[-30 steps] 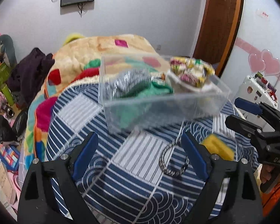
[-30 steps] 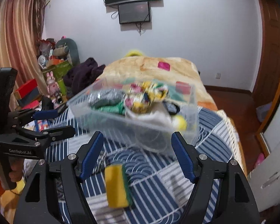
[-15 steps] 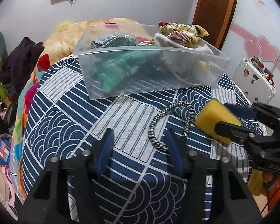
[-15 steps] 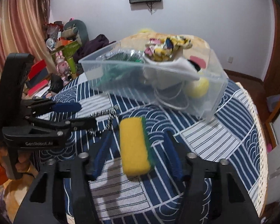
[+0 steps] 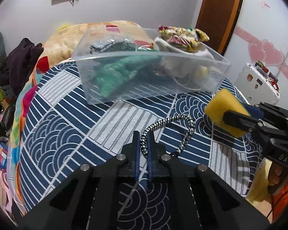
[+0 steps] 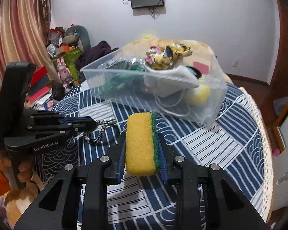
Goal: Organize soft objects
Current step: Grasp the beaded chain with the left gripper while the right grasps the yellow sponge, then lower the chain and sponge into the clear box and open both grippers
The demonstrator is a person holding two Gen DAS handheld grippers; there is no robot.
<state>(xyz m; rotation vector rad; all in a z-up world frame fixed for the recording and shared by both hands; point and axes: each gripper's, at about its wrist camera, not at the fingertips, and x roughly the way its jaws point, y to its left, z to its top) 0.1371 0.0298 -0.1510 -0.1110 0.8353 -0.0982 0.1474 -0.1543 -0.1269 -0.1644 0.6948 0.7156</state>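
Sponge [image 6: 142, 143]: yellow foam block with a green scrubby layer down one long side, sitting lower centre of the right wrist view, pinched between the right gripper [image 6: 142, 157] fingers, which are closed in snug on both long faces.
Cord [image 5: 169, 128]: black-and-white braided loop, lower centre of the left wrist view; the left gripper [image 5: 143, 149] has its fingers nearly together with one strand clamped between the blue pads, and the rest curls out toward the sponge.
Bin [image 5: 217, 76]: clear plastic tub, rectangular, thin see-through walls, upper centre of both views.
Bin contents: green knitted thing [image 5: 117, 76] on the left side, white fabric pouch [image 6: 172, 76] with a floral cloth [image 5: 182, 35] piled on top at the right, plus a pale yellow round thing [image 6: 198, 94] against the right wall.
Table cover [image 5: 71, 126]: navy and white cloth, stripes and wave arcs, with a lacy cream edge curving down the right side of the right wrist view.
Open room: bare cloth between bin and grippers, more of it at the left of the left wrist view.
Behind: a patchy blanket [image 5: 67, 36] on a bed.
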